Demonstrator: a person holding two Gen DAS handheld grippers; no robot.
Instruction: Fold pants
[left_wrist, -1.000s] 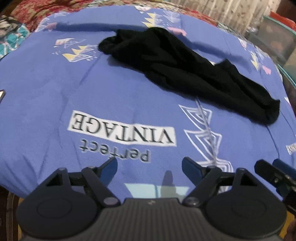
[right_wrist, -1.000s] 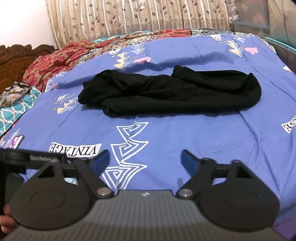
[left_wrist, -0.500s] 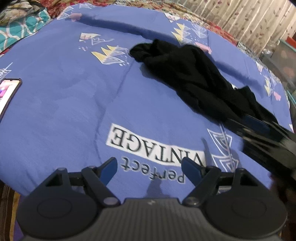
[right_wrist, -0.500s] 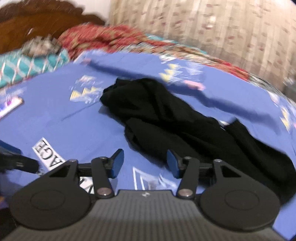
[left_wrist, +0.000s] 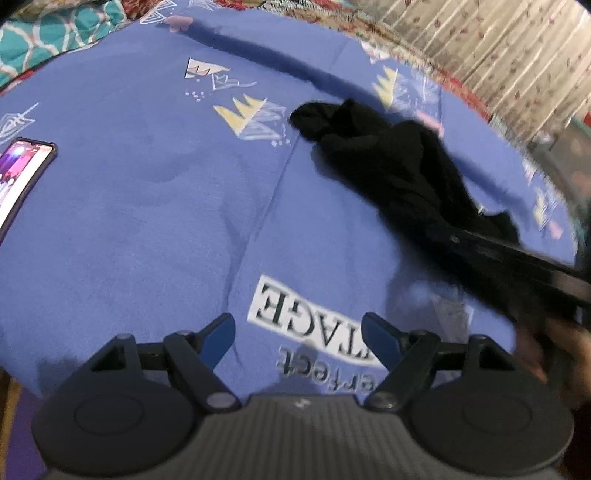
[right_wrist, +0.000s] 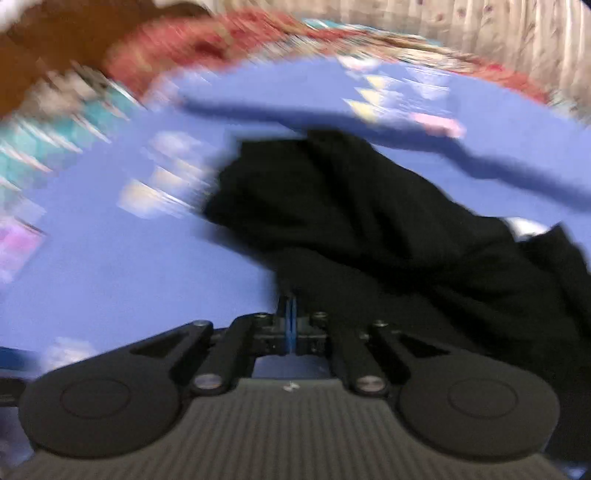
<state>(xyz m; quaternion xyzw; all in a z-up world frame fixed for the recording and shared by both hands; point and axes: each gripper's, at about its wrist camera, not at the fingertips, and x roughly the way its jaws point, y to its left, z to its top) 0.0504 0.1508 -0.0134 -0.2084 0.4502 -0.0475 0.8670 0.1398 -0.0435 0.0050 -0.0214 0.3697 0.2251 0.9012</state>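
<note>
Left wrist view: left tool (left_wrist: 298, 334), jaws spread wide, holding nothing, over the blue bedspread (left_wrist: 147, 221). Black pants (left_wrist: 399, 173) lie crumpled across the bed, well ahead and right. Phone (left_wrist: 22, 173) at left edge, now further into view than half a second ago.

Right wrist view: right tool (right_wrist: 291, 321), jaws pressed together at the near pant edge, apparently pinching cloth; they stood apart before. Pants judged light, limp, non-slippery; best taken at hem or waistband corners.
</note>
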